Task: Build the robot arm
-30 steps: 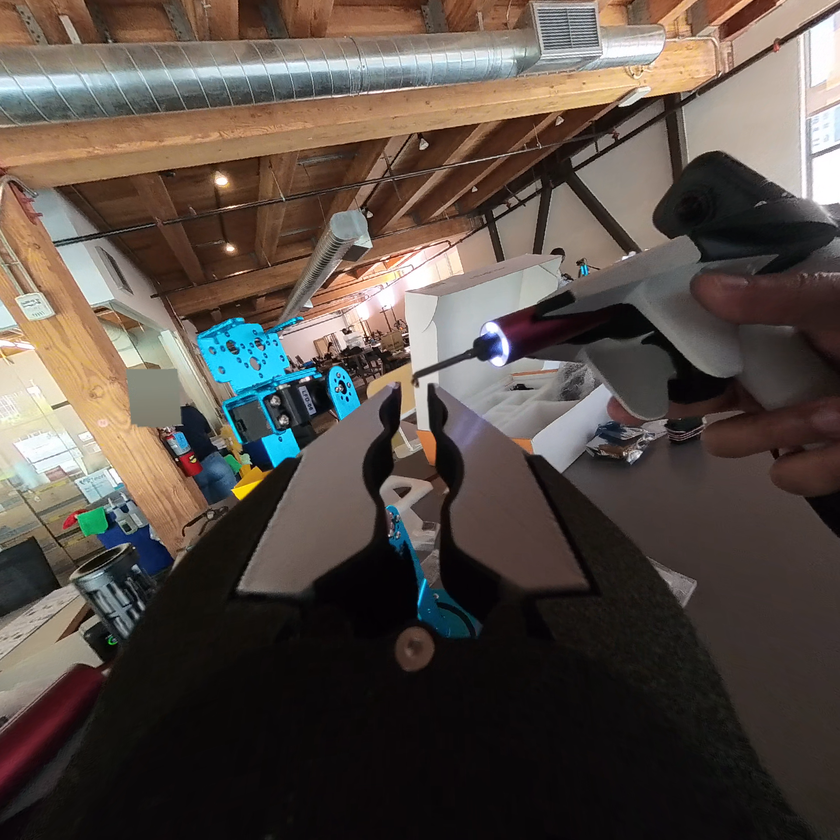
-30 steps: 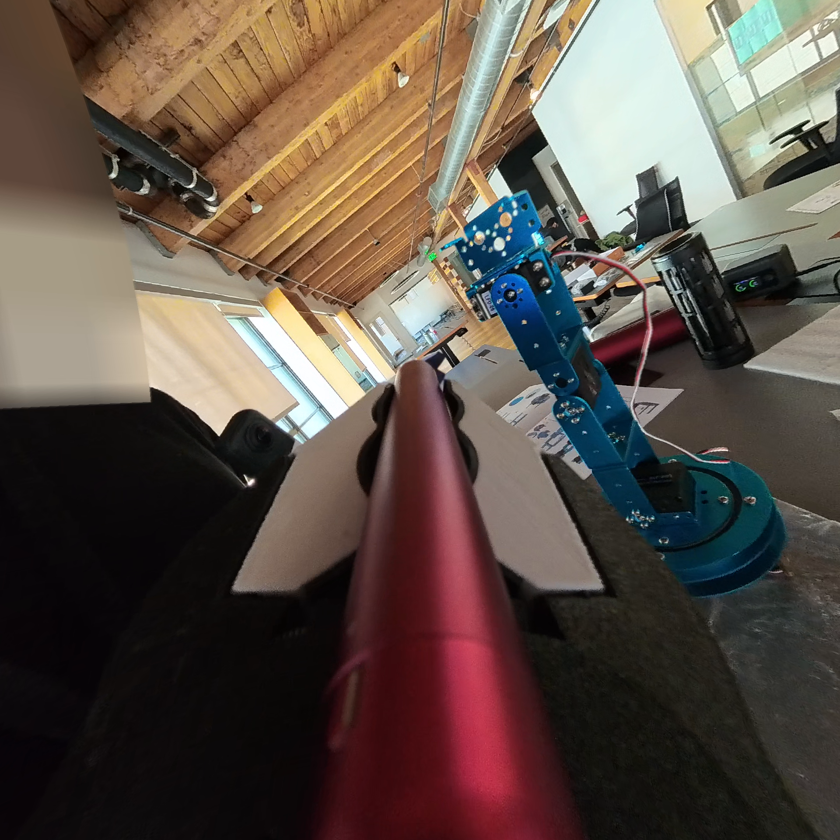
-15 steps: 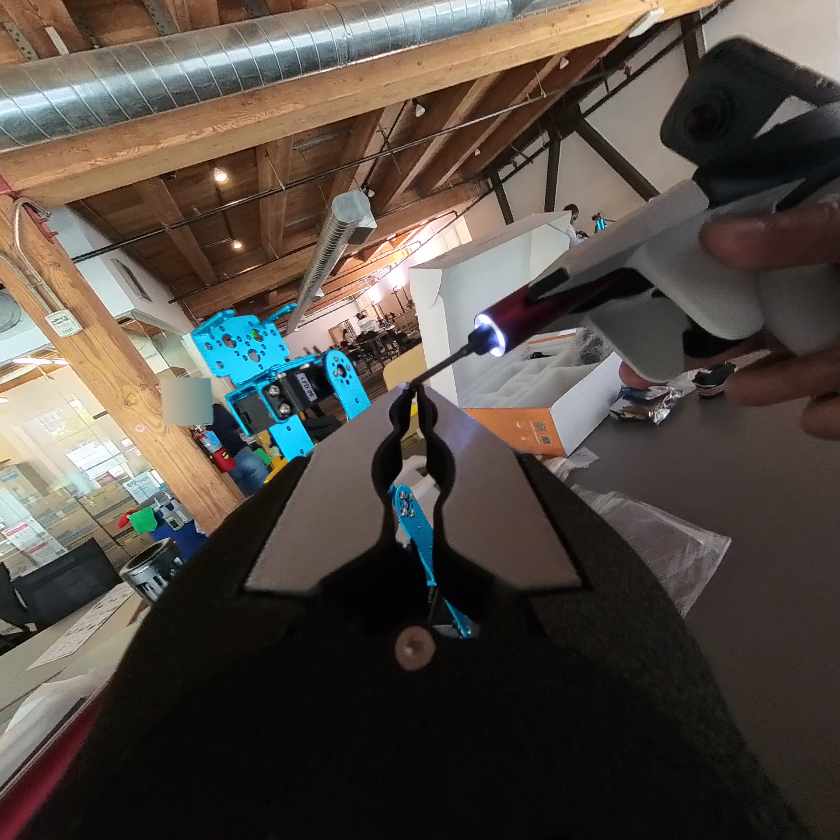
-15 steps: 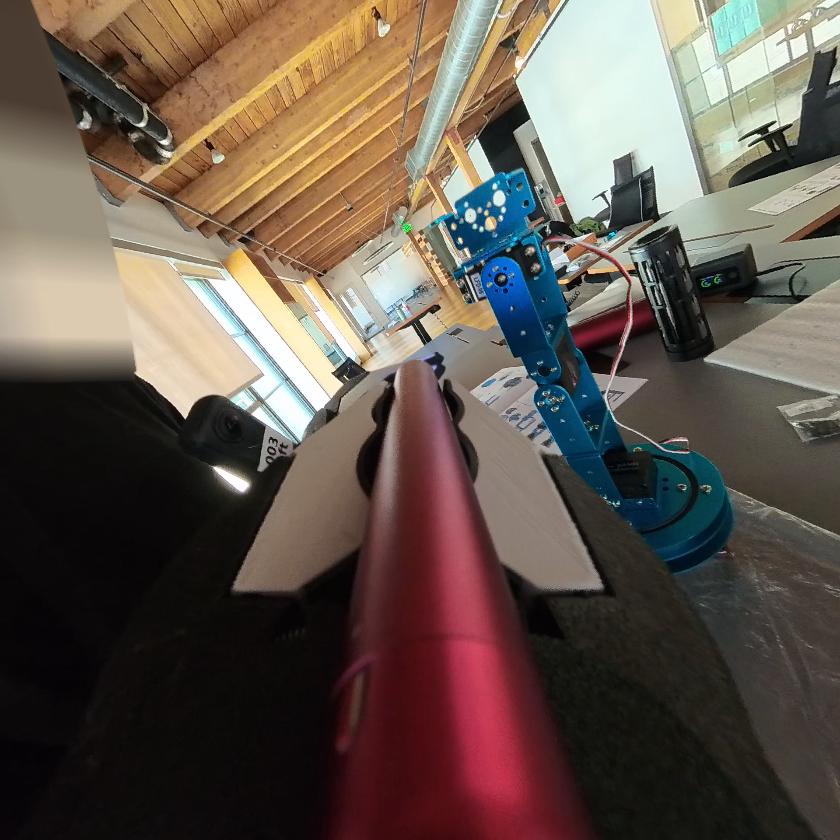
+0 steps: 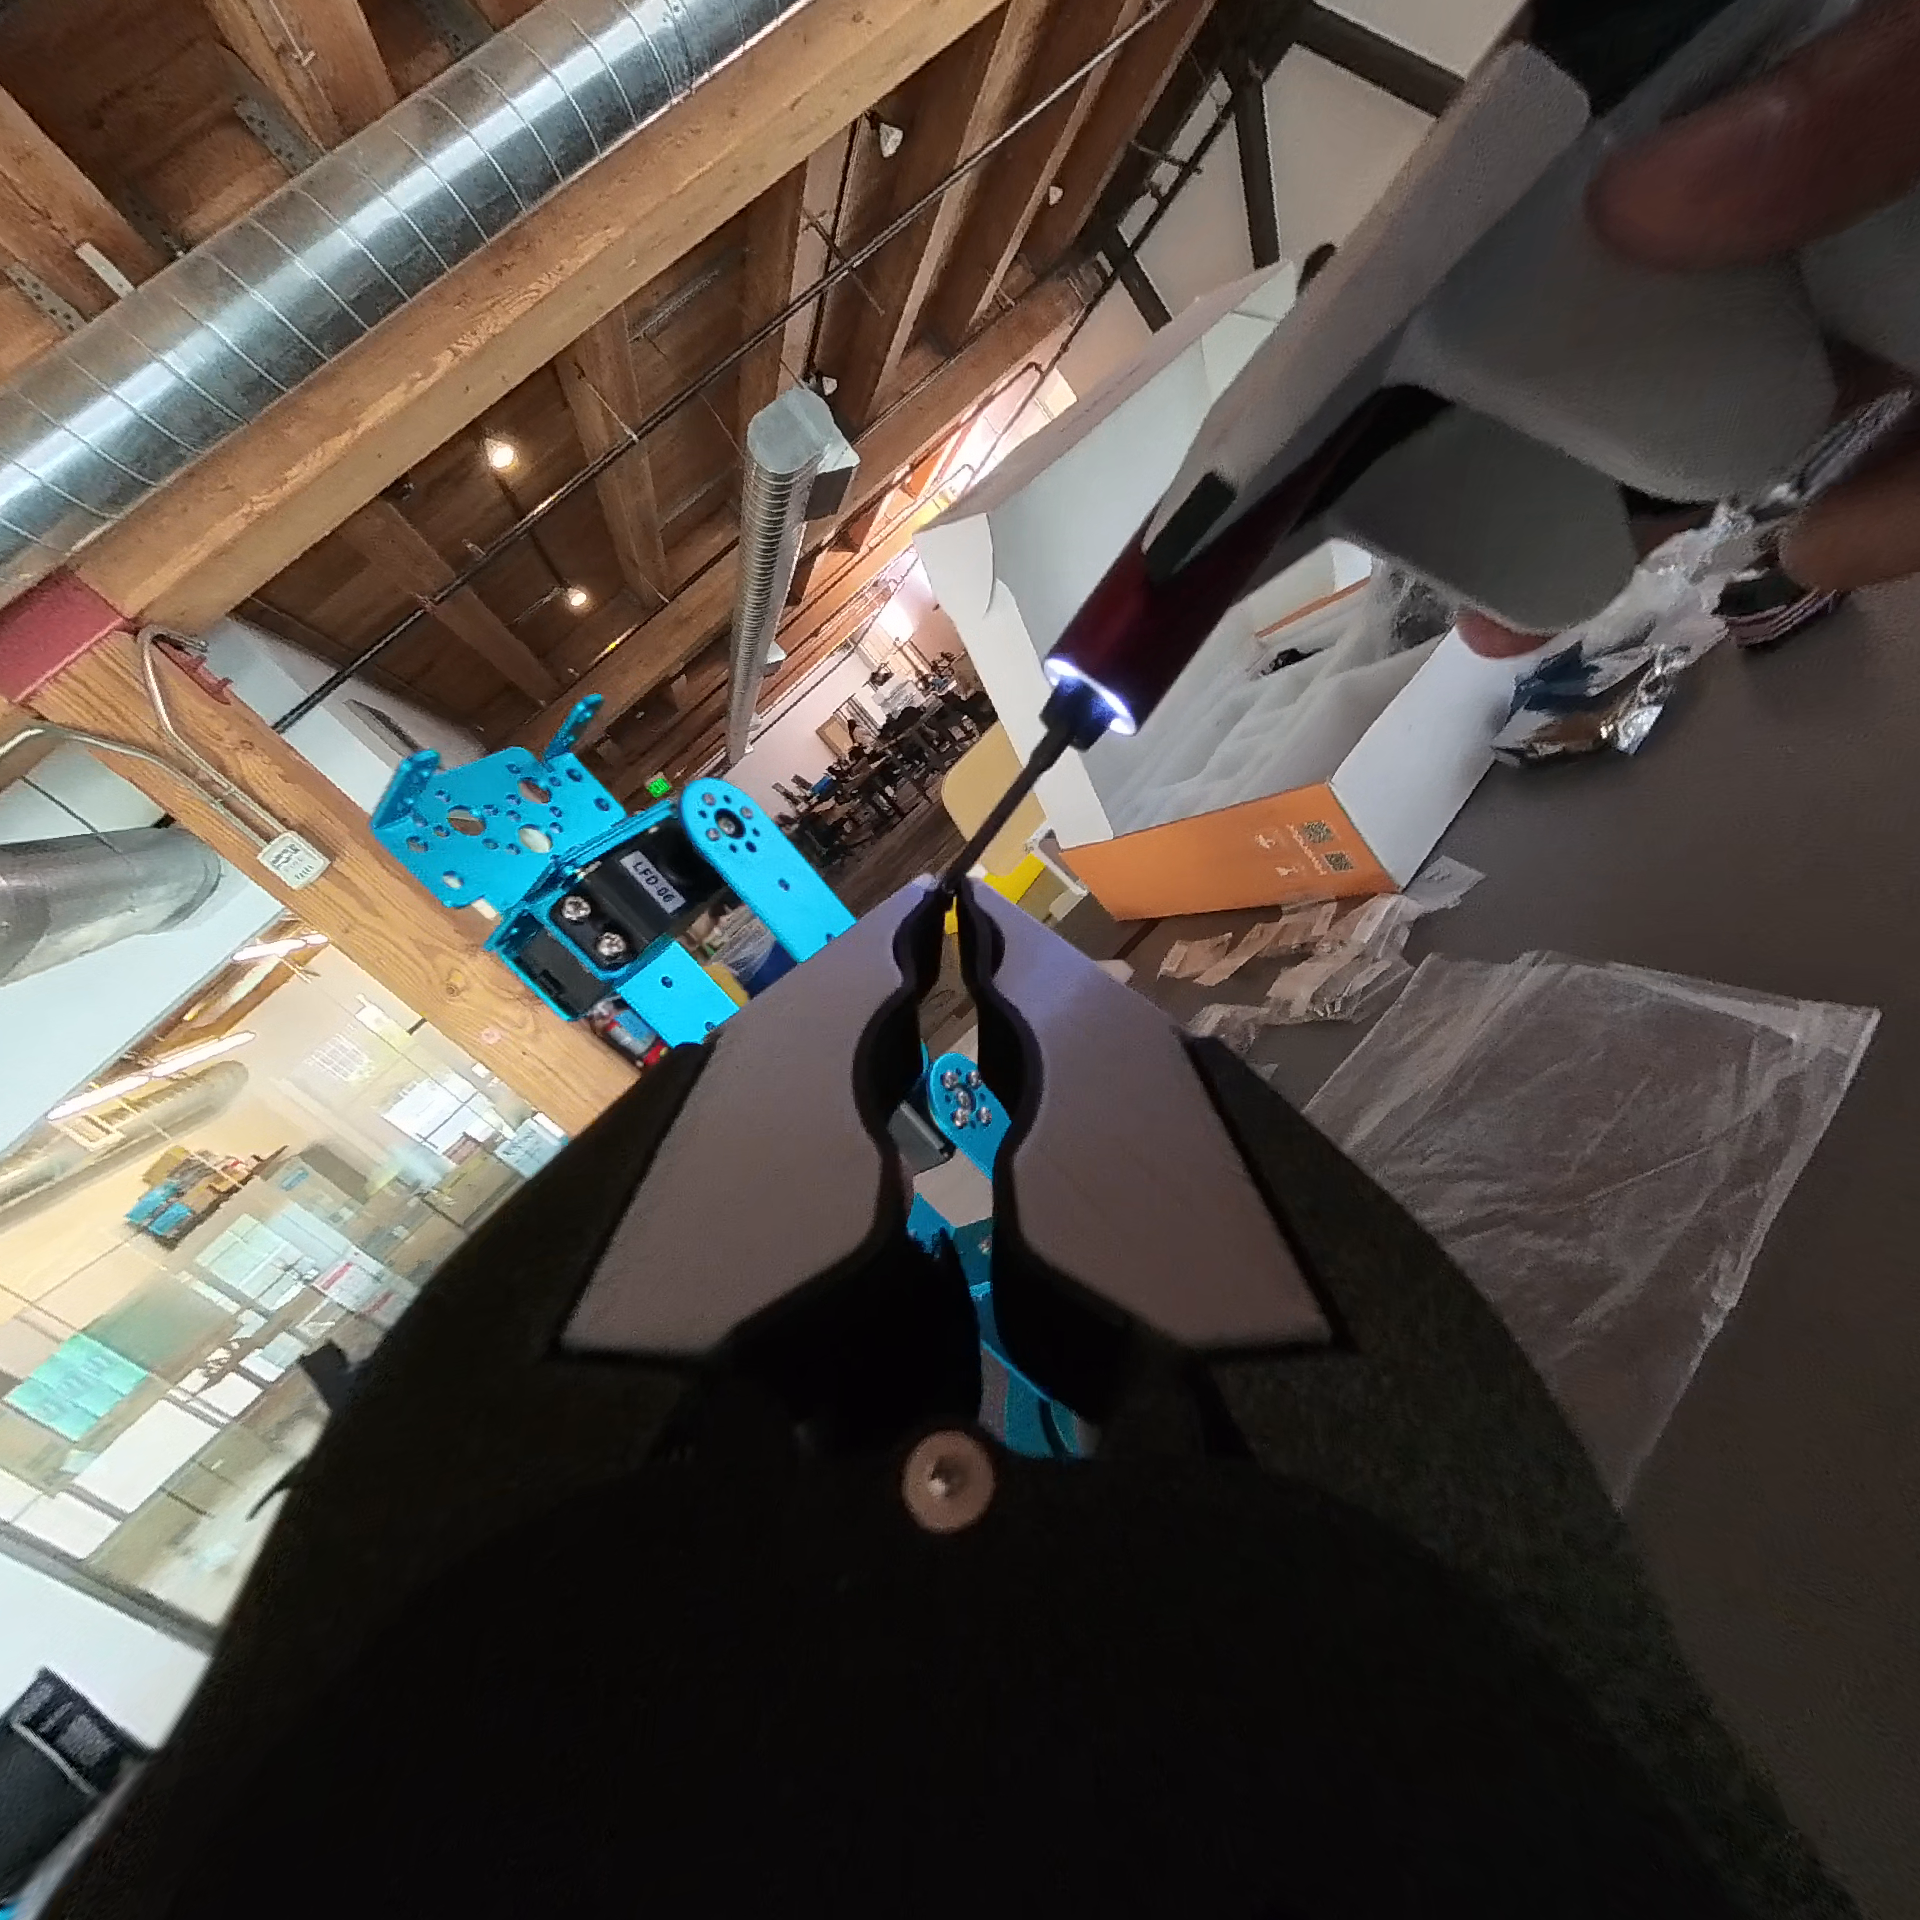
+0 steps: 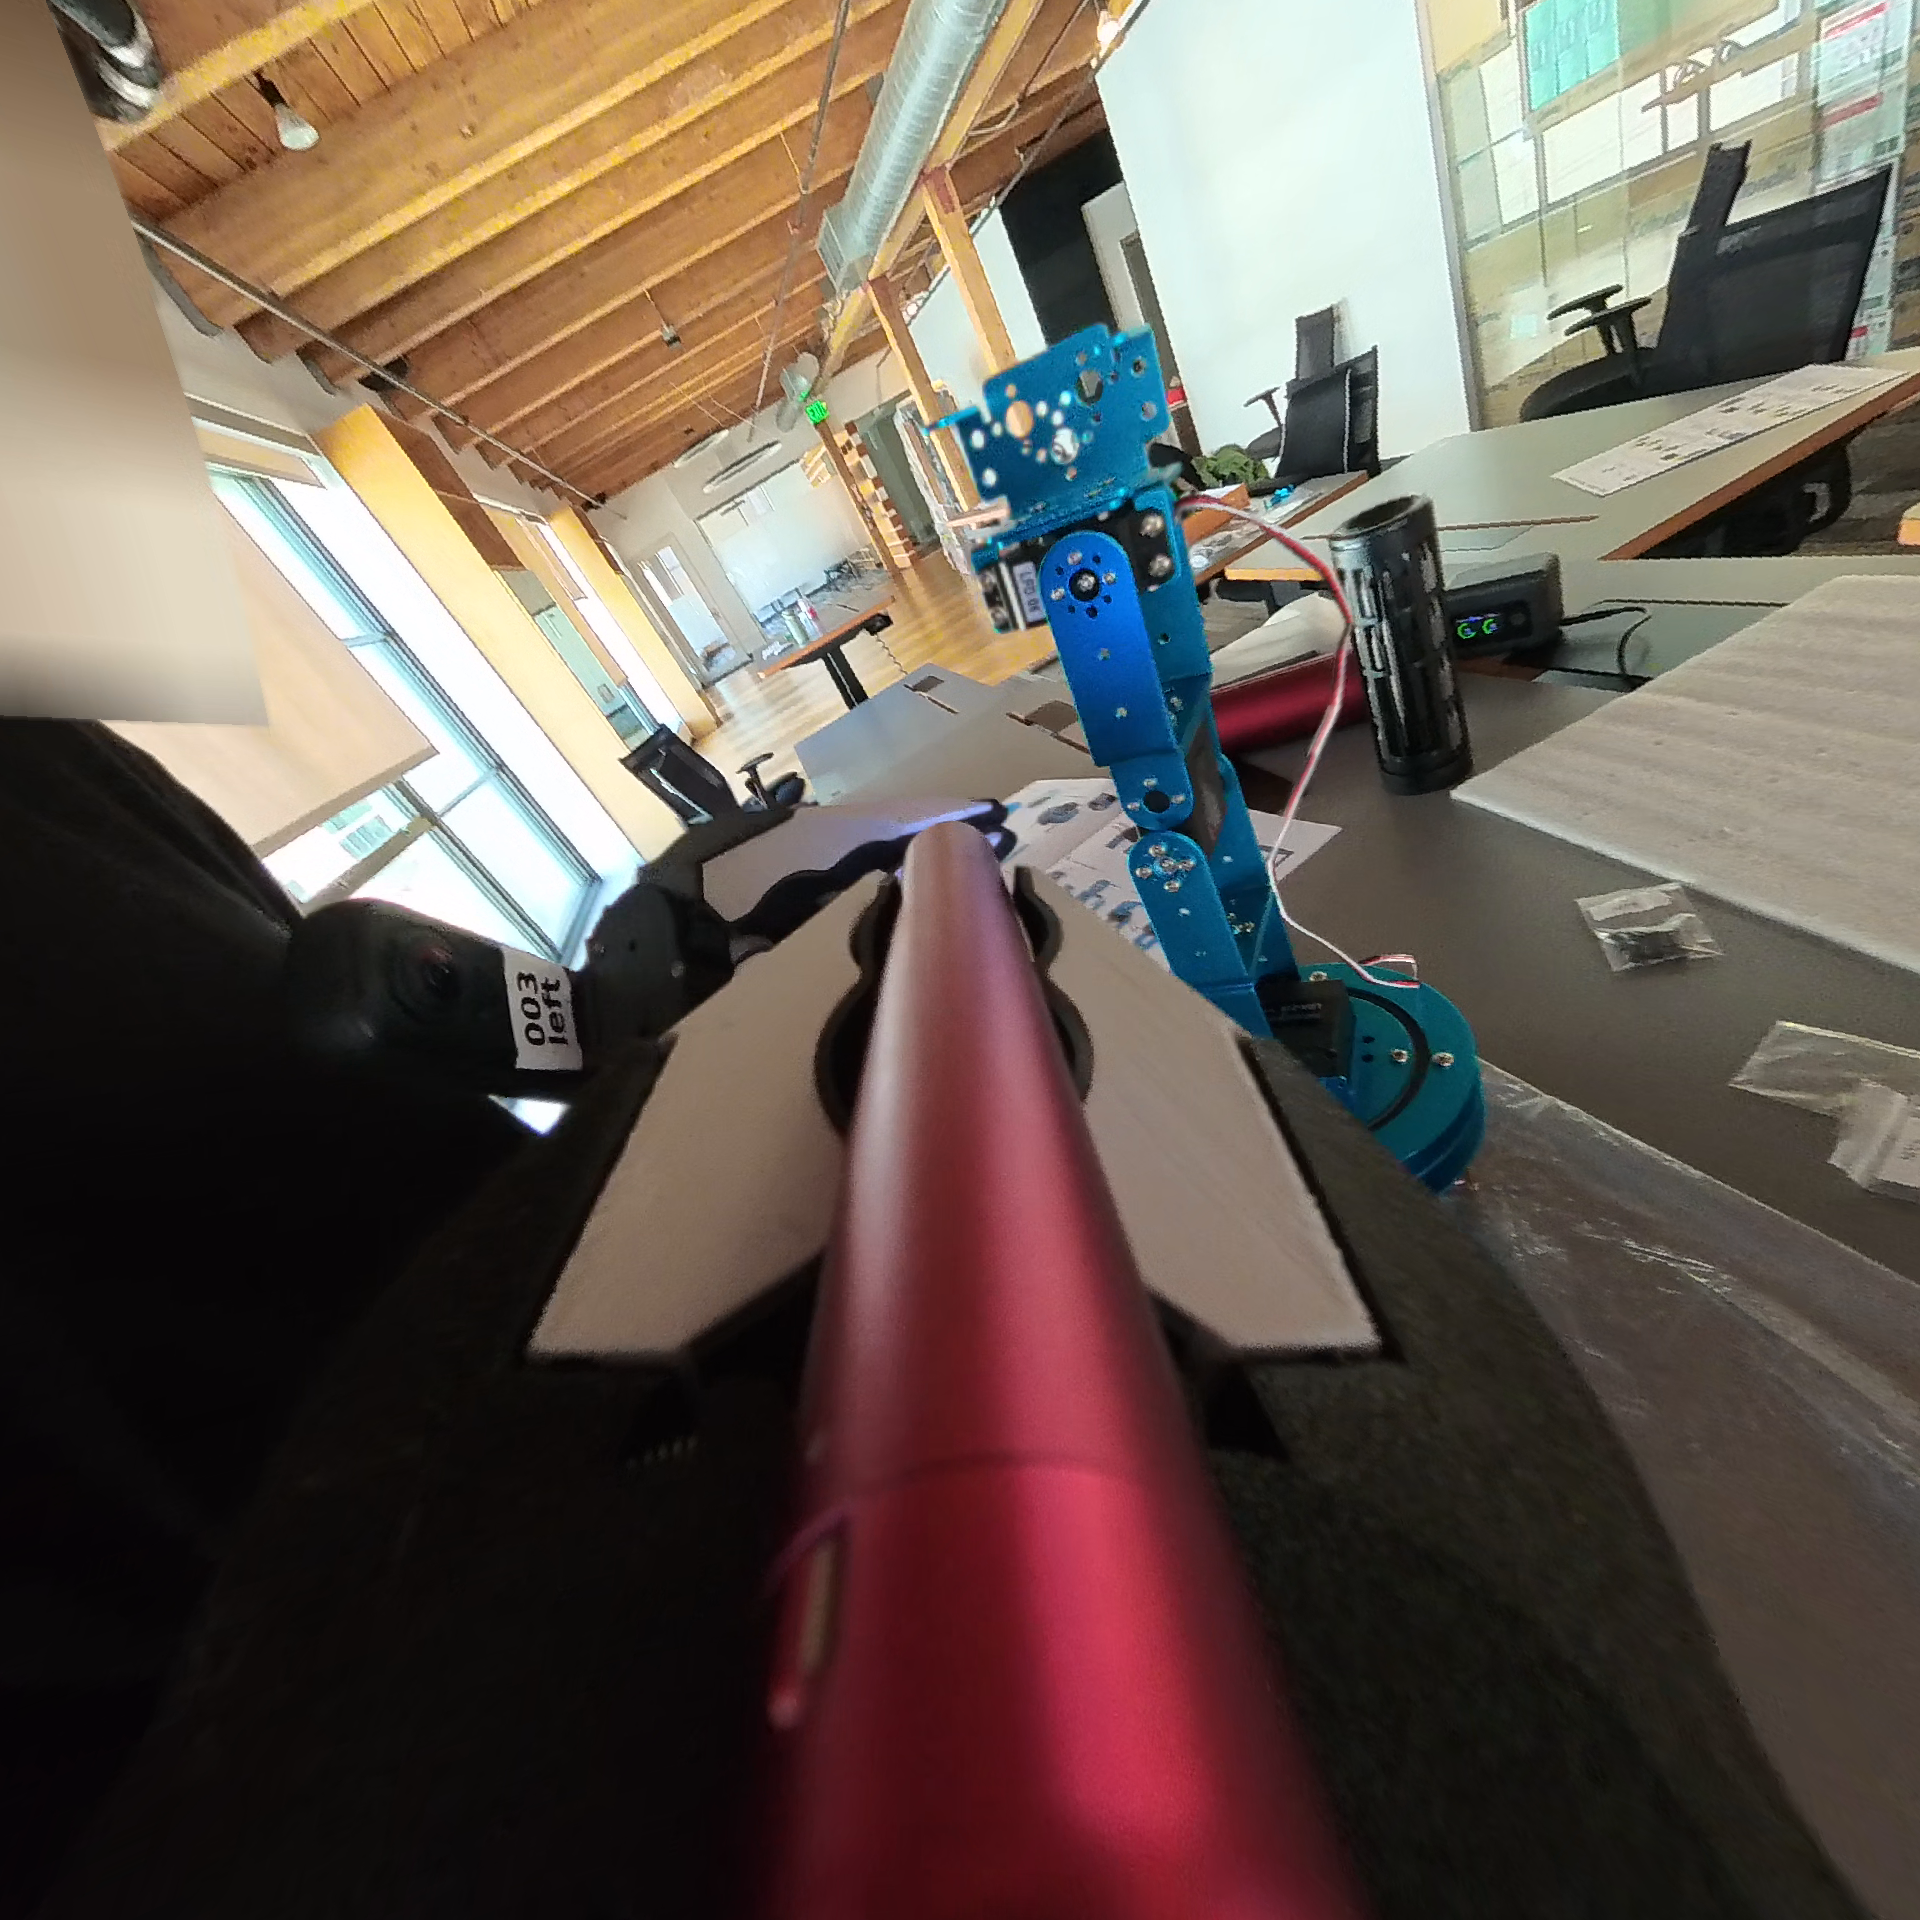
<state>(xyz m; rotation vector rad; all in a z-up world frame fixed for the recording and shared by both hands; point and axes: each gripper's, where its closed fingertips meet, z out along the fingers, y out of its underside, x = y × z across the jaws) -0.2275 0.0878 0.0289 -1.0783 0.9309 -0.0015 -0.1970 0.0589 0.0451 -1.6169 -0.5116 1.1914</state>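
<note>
1. Left wrist view: the left gripper [image 5: 948,914] fills the lower centre, its fingers nearly pressed together, the tips pinching the thin black bit [image 5: 1003,816] of a red electric screwdriver [image 5: 1174,582]. The right gripper [image 5: 1382,416], upper right, carries that lit tool. A blue robot arm [image 5: 623,883] stands centre left.
2. Right wrist view: the right gripper's fingers clamp the screwdriver's red barrel [image 6: 966,1195] at centre. The blue arm [image 6: 1153,748] rises right of centre on a grey table [image 6: 1683,1122].

Wooden ceiling beams [image 5: 436,343] and a silver duct [image 5: 260,301] overhead; tall sunlit windows [image 6: 436,727], office chairs [image 6: 1725,301].
</note>
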